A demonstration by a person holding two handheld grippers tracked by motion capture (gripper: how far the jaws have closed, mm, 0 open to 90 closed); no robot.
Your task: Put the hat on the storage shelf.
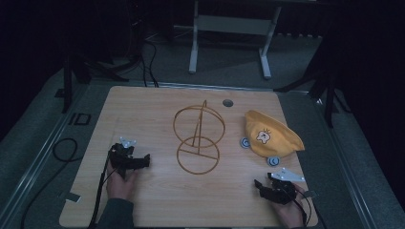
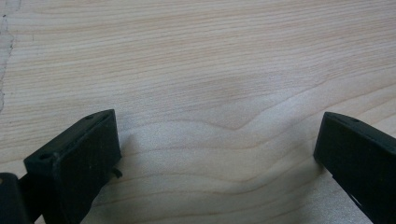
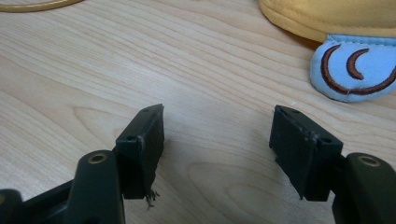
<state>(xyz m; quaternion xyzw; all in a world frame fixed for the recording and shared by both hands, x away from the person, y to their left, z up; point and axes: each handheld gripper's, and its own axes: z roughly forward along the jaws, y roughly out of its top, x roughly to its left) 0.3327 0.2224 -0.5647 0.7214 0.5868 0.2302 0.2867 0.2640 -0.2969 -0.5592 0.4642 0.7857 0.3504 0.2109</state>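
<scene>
On the light wooden desk (image 1: 157, 200):
- left gripper (image 1: 143, 161): near the left edge, fingers (image 2: 74, 161) spread, nothing between them, bare wood under.
- right gripper (image 1: 260, 186): front right corner, fingers (image 3: 144, 144) released, empty.
- yellow plush hat with blue round ear patches (image 1: 270, 133): right side, just beyond the right gripper, apart from it.
- gold wire hat stand with two rings (image 1: 198, 140): centre, upright.

high view sits above the person's side, looking fwd and down over the whole bench (image 1: 157, 200). left tool (image 2: 217, 149) view rides low, v. close to bare wood. right tool (image 3: 217, 140) view also low and close, facing the yellow hat (image 3: 336, 16) and wire stand (image 3: 37, 5), both shared w/ high view
</scene>
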